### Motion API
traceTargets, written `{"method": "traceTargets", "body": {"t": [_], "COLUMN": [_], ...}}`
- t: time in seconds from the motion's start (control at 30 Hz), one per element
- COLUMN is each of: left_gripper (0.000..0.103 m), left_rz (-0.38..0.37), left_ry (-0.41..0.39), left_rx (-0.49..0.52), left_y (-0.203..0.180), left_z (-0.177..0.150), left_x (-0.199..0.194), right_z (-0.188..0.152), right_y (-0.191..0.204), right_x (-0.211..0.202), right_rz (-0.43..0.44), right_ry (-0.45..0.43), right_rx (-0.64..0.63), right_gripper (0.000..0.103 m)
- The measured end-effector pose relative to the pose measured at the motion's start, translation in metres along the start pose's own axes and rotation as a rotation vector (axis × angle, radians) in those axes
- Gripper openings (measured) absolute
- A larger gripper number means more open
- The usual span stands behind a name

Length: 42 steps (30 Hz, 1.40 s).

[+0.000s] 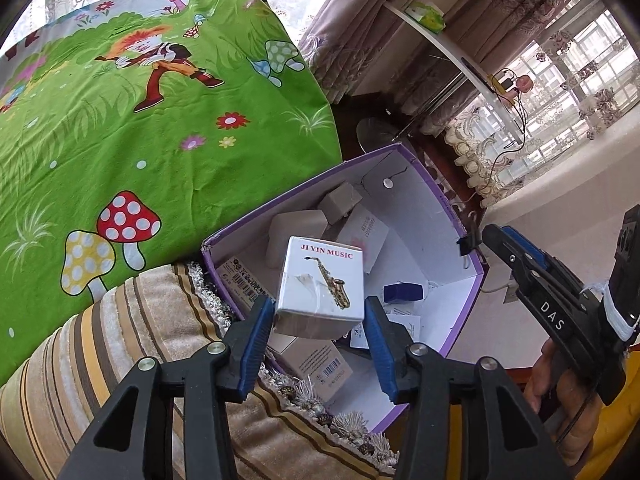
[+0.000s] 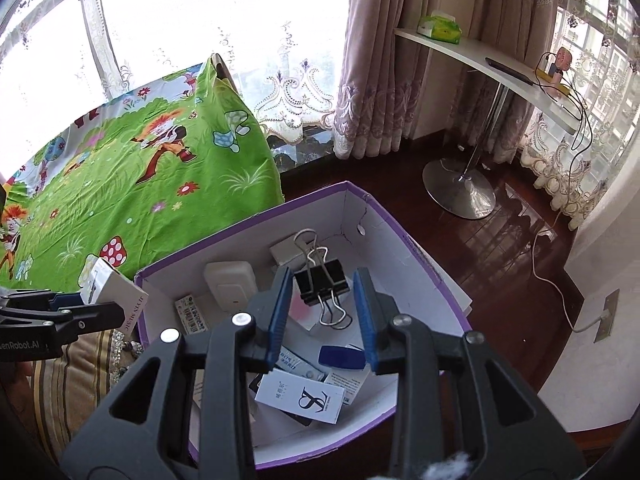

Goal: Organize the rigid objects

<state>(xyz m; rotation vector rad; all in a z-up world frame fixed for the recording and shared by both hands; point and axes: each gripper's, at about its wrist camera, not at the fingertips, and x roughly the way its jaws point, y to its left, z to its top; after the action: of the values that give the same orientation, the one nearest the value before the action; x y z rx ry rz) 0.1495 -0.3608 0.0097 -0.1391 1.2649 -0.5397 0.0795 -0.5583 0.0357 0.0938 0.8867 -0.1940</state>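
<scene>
**Both claws released over the purple box**

My left claw is spread, its blue pads clear of the white music box between them, above the near-left edge of the purple storage box. My right claw is also spread, with the black binder clip loose between its pads over the storage box's middle. Small cartons lie inside.

A green cartoon bedsheet covers the bed; the purple box seemingly rests against a striped cushion.
</scene>
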Motion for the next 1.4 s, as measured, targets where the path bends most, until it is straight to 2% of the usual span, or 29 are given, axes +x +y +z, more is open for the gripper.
{"method": "traceTargets", "body": {"t": [0.1, 0.2, 0.33, 0.5, 0.6, 0.73, 0.8, 0.97, 1.03, 1.4], "left_gripper": [0.055, 0.056, 0.058, 0.058, 0.06, 0.062, 0.069, 0.079, 0.084, 0.088], "left_rz": [0.0, 0.003, -0.001, 0.002, -0.015, 0.007, 0.007, 0.04, 0.03, 0.021], "left_ry": [0.0, -0.001, 0.001, 0.022, 0.048, 0.01, -0.003, -0.009, -0.013, -0.013], "left_rx": [-0.001, 0.002, 0.007, -0.011, -0.045, -0.034, -0.019, 0.045, 0.054, 0.06], "left_y": [0.0, 0.0, 0.001, 0.006, 0.01, 0.009, 0.005, -0.007, -0.009, -0.01], "left_z": [-0.001, -0.002, -0.006, -0.023, -0.037, -0.05, -0.056, -0.064, -0.065, -0.064], "left_x": [0.001, 0.0, -0.003, -0.012, -0.016, -0.024, -0.024, -0.016, -0.015, -0.012], "right_z": [-0.001, -0.001, -0.002, -0.008, -0.016, -0.032, -0.042, -0.058, -0.059, -0.057], "right_y": [0.0, 0.002, 0.006, 0.01, 0.014, 0.019, 0.022, 0.024, 0.022, 0.023], "right_x": [-0.001, -0.003, -0.008, -0.016, -0.021, -0.035, -0.041, -0.049, -0.05, -0.042], "right_rz": [-0.01, -0.015, -0.019, -0.039, -0.044, -0.035, -0.03, -0.022, -0.027, -0.046], "right_ry": [-0.001, -0.005, -0.012, -0.006, 0.01, 0.025, 0.04, 0.071, 0.069, 0.091], "right_rx": [0.003, 0.002, -0.004, 0.012, 0.017, 0.038, 0.046, 0.048, 0.061, 0.057], "right_gripper": [0.05, 0.054, 0.064, 0.074, 0.075, 0.075, 0.075, 0.076, 0.076, 0.076]}}
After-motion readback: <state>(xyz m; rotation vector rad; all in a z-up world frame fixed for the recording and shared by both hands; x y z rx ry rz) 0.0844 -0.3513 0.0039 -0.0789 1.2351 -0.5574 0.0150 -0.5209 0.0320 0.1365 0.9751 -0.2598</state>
